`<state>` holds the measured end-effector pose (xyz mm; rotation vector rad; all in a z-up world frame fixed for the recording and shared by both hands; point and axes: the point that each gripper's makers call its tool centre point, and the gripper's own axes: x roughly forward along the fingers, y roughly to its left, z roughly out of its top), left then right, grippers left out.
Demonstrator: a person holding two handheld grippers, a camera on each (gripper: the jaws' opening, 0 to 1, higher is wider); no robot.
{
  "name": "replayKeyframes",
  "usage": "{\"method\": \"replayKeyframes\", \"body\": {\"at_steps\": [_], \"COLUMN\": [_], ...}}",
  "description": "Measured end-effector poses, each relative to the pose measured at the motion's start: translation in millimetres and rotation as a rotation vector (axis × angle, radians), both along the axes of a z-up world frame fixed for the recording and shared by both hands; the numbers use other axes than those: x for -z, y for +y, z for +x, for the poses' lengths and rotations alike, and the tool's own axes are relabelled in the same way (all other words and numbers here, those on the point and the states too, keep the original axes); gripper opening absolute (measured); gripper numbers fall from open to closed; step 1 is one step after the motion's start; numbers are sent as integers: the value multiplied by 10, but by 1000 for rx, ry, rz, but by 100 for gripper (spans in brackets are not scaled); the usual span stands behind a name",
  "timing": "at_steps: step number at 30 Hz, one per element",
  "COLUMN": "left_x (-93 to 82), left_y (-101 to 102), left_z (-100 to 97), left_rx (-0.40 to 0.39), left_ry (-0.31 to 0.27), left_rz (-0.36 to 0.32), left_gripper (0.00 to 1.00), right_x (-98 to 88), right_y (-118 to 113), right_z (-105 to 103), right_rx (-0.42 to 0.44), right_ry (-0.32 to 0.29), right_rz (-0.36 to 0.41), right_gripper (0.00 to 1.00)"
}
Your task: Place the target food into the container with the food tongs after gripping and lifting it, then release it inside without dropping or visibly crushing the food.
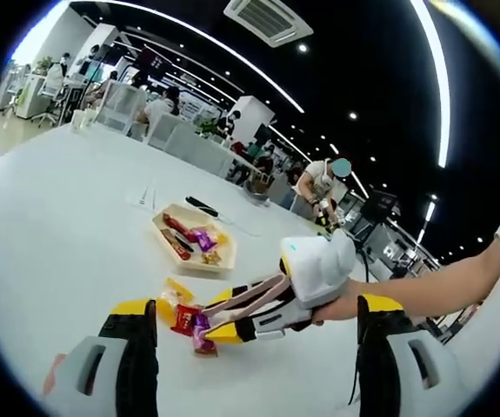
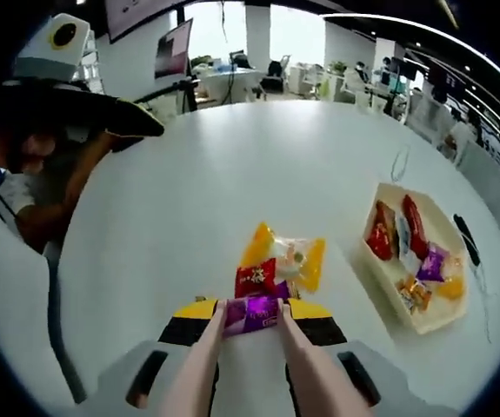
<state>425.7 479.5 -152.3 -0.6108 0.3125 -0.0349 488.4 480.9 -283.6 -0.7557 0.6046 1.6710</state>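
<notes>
Right hand-held gripper [image 2: 251, 314] around purple candy [image 2: 251, 315]

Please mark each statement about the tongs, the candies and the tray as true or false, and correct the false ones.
1. The tongs pinch a purple candy. True.
2. The tray is empty. False: several wrapped candies already lie in it.
3. The red candy lies on the table, outside the tray. True.
4. The left gripper is shut on a candy. False: its jaws stand open, holding nothing.
5. The right gripper holds the tongs. True.
</notes>
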Motion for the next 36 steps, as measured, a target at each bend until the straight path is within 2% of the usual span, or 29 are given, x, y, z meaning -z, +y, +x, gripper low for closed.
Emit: {"method": "replayKeyframes", "body": {"at_steps": [1,4,6,7,9,13,15,17,23,25,26,29,31,36], "left_x": [0,-37,-93,-100,-93,-86,-99,-103,-51,-39,-29,-3,2,3], "left_y": [-8,-13,3,22,46,72,66,55,29,26,28,51,62,115], "left_z": [-4,-20,-35,-48,-53,-53,-54,-64,-119,-140,-152,-182,-190,-195], "left_rx": [3,4,-8,-16,-24,-29,-23,-19,-11,-9,-8,-14,-16,-29], "left_ry": [1,-10,-35,-40,-41,-37,-34,-30,-5,2,6,15,17,17], "left_rz": [0,-14,-34,-35,-34,-29,-18,-5,26,37,41,45,43,41], "left_gripper": [96,99,99,99,99,99,98,98,98,97,97,97,97,96], "right_x": [-8,-43,-142,-199,-232,-171,-118,-93,22,2,25,48,77,133], "right_y": [-17,-27,-7,11,3,-28,-45,-69,-66,-59,-36,7,15,32], "right_z": [-1,99,54,38,82,141,180,179,237,262,279,295,320,263], "right_rx": [-44,-86,-48,-2,69,196,234,301,402,458,546,597,602,535], "right_ry": [-8,-131,-98,-59,-47,-39,-58,-40,-36,0,86,144,127,102], "right_rz": [3,8,53,77,77,50,29,14,6,10,6,8,-1,0], "right_gripper": [28,27,28,28,29,29,29,28,28,29,29,29,29,28]}}
